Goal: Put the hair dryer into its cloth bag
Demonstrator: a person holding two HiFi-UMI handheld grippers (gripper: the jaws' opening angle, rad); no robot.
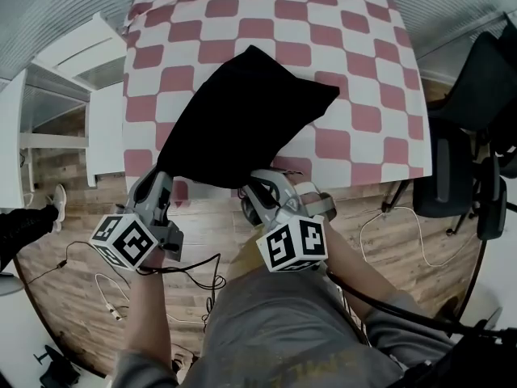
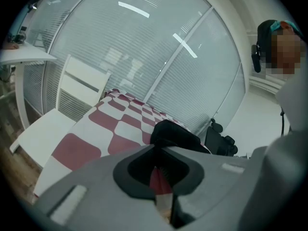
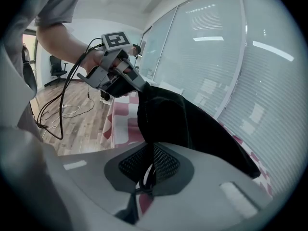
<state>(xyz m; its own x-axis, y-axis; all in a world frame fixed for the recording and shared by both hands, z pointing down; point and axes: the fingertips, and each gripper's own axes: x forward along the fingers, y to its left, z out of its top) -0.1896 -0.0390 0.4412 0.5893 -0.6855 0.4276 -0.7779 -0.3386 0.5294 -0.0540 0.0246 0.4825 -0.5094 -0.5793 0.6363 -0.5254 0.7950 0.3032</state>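
Note:
The black cloth bag [image 1: 242, 111] lies bulging on the red-and-white checkered table [image 1: 363, 79], with its near edge at the table's front. No hair dryer shows in any view. My left gripper [image 1: 160, 183] is shut on the bag's near left corner; the right gripper view shows the left gripper [image 3: 137, 85] pinching the cloth. My right gripper [image 1: 257, 191] is shut on the bag's near right edge, and black cloth [image 3: 192, 119] and a cord run into its jaws [image 3: 149, 170]. In the left gripper view the bag [image 2: 175, 134] rises just beyond the closed jaws [image 2: 161, 174].
A white chair [image 1: 73, 79] stands at the table's left side. Black office chairs [image 1: 477, 95] stand to the right. Cables [image 1: 194, 277] trail over the wooden floor below my hands. Frosted glass walls [image 2: 144, 47] lie behind the table.

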